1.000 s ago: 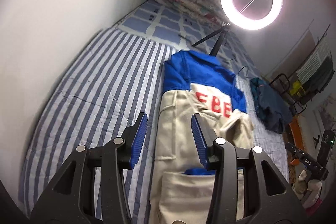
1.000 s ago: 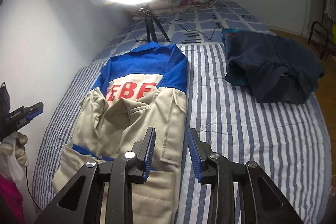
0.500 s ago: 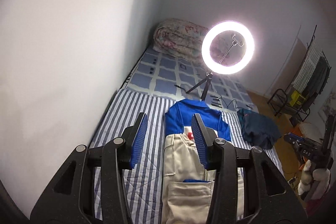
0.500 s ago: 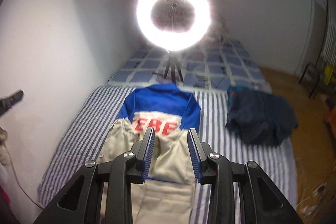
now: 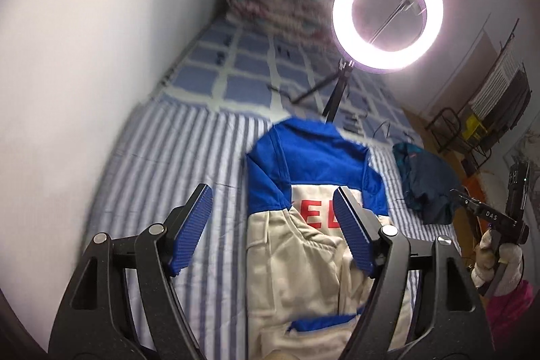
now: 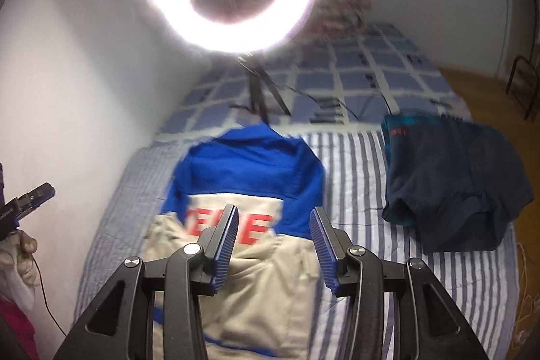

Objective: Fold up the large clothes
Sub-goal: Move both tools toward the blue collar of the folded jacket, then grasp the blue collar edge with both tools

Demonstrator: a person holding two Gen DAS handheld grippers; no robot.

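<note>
A: Checking progress. The jacket [image 5: 303, 245] lies flat on the striped bedspread [image 5: 175, 164], blue collar end toward the ring light [image 5: 387, 12], cream body toward the cameras. Sleeves look tucked in over the back, so I'd call the side folds done. Lengthwise fold not yet done.

B: Grippers?

A: The left gripper [image 5: 275, 235] is spread wide, nothing between its blue pads [image 5: 190, 231], hanging above the jacket's left edge. The right gripper [image 6: 273, 245] is also spread and empty, above the jacket's middle near the red letters [image 6: 251, 226]. Neither touches cloth.

B: What's left?

A: My guess: grab the hem nearest the cameras and bring it up toward the collar, maybe one more fold after. Hem corners are partly hidden under the gripper bodies, can't tell how they lie.

B: Room to move?

A: The wall [image 5: 84, 56] is near the jacket's left side, only a strip of bedspread between. On the jacket's right there's open striped bedspread, then a dark blue garment [image 6: 452, 181] well apart. The ring light's tripod [image 6: 260, 97] stands just beyond the collar, with a cable [image 6: 344, 110] near it, so a fold pushed too far that way could snag it.
</note>
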